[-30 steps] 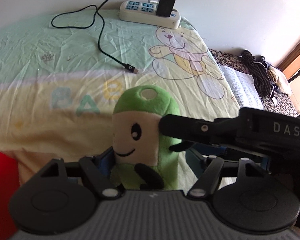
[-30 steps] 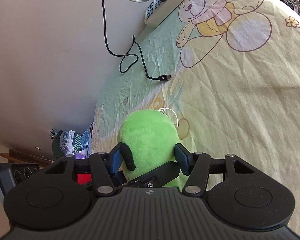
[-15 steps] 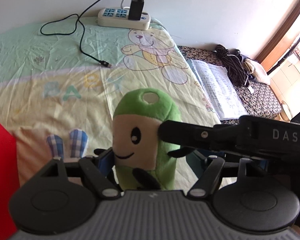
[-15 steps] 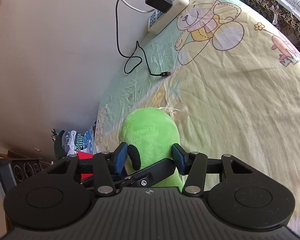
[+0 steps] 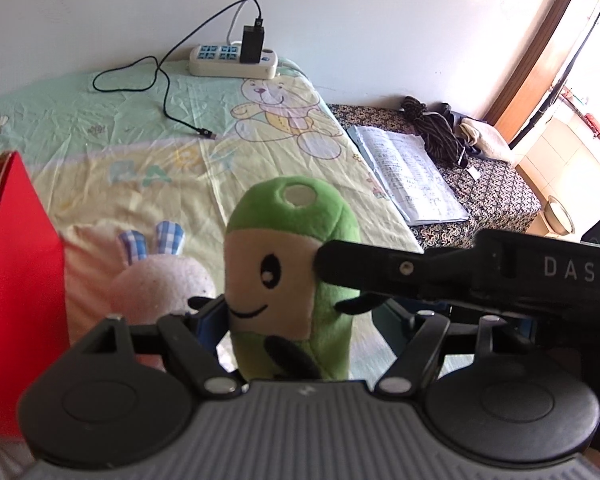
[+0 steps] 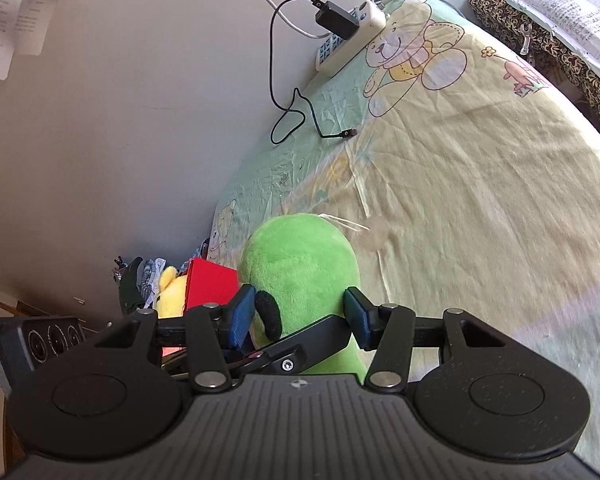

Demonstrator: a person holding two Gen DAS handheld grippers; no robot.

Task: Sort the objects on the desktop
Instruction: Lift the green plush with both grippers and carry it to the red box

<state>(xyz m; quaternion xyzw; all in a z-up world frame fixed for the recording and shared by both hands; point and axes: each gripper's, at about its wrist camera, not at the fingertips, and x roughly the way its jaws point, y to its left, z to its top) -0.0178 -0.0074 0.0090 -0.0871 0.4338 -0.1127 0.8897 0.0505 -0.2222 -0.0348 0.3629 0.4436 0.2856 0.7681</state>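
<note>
Plush between both grippers. Green plush toy (image 5: pixel 288 264) sits upright, face toward the left wrist camera, over the near part of the bear-print sheet (image 5: pixel 148 148); its bottom is hidden behind the gripper body, so contact with the sheet is unclear.

Right gripper (image 6: pixel 298 314) is clamped on the green plush toy from behind. One blue pad is at the toy's black arm, the other presses into the green side. Its jaws have just been closing with the toy between them. One of its fingers crosses the toy's face in the left wrist view.

Left gripper (image 5: pixel 300 316) has the toy between its fingers. The left-side pad is against the body, the other pad looks just off it with only the toy's black arm reaching it. Cannot tell if it is really gripping.

Red box (image 5: pixel 24 280) stands left of the toy with a yellow plush (image 6: pixel 170 296) at it. Pink round plush (image 5: pixel 160 284) with checked ears lies on the sheet just beside the toy. Power strip (image 5: pixel 232 62) with black charger (image 5: pixel 253 44) and loose cable (image 5: pixel 166 92) sits at the far edge by the wall. Open book (image 5: pixel 412 172) lies off to the right.
</note>
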